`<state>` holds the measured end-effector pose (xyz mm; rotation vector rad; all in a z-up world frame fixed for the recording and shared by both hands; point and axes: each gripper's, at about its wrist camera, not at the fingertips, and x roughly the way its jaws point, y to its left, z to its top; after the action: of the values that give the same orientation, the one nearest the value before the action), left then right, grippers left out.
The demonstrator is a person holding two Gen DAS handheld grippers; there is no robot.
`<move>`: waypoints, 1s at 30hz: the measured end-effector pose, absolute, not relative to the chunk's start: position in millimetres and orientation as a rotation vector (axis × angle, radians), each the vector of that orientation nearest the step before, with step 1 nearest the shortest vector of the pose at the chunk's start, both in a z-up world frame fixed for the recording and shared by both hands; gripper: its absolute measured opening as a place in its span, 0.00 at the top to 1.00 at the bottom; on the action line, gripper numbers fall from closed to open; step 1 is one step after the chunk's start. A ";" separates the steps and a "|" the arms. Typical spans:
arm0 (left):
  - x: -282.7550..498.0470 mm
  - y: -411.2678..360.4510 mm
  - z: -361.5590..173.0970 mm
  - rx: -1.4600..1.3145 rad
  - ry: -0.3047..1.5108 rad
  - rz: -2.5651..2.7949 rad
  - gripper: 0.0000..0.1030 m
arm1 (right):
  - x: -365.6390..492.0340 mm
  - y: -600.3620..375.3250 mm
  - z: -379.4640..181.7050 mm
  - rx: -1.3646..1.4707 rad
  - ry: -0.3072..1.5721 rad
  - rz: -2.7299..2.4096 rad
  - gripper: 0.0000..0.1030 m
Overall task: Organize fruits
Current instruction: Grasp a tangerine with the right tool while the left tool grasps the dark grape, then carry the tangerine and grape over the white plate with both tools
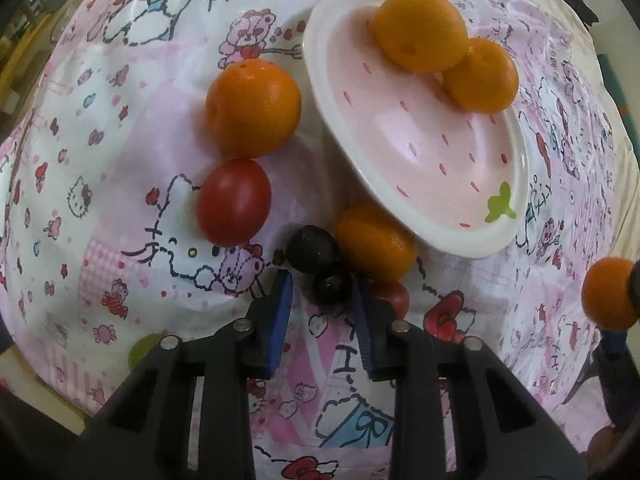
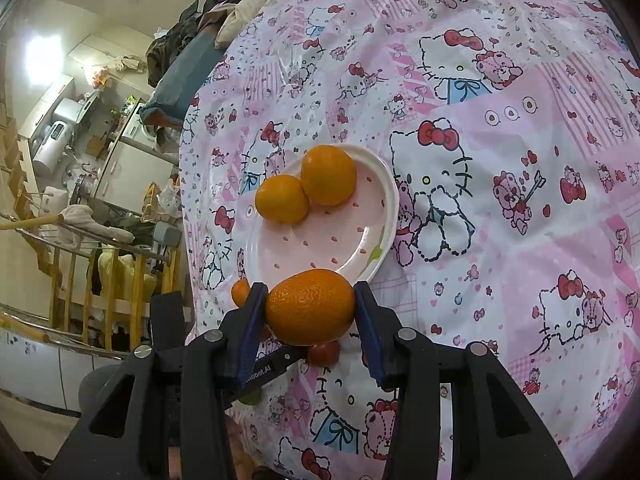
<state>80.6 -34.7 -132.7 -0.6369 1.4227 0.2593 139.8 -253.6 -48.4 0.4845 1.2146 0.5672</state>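
Observation:
A pink strawberry-pattern plate [image 1: 460,216] holds two oranges [image 1: 420,28] [image 1: 482,76]; it also shows in the right wrist view [image 2: 372,240]. On the cloth beside it lie an orange [image 1: 252,108], a red tomato [image 1: 234,202], another orange [image 1: 376,244], two dark grapes [image 1: 312,248] [image 1: 332,286] and a small tomato [image 1: 396,298]. My left gripper [image 1: 322,282] is open with the nearer grape between its fingertips. My right gripper [image 2: 310,300] is shut on an orange [image 2: 310,308], held above the plate's near edge; this orange shows at the left view's right edge [image 1: 608,294].
The table carries a pink Hello Kitty cloth [image 2: 500,160]. A green grape [image 1: 144,350] lies left of my left gripper. The table edge runs along the left in the right wrist view, with a stair railing [image 2: 100,272] and clutter beyond.

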 end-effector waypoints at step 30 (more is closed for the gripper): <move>73.0 -21.8 -53.1 -0.459 1.297 0.042 0.87 | 136.7 -257.6 -36.6 0.470 1.194 0.538 0.56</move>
<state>73.0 -21.8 -53.1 -0.4595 1.2973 0.0420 136.7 -257.6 -36.6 0.4701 1.1936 0.5376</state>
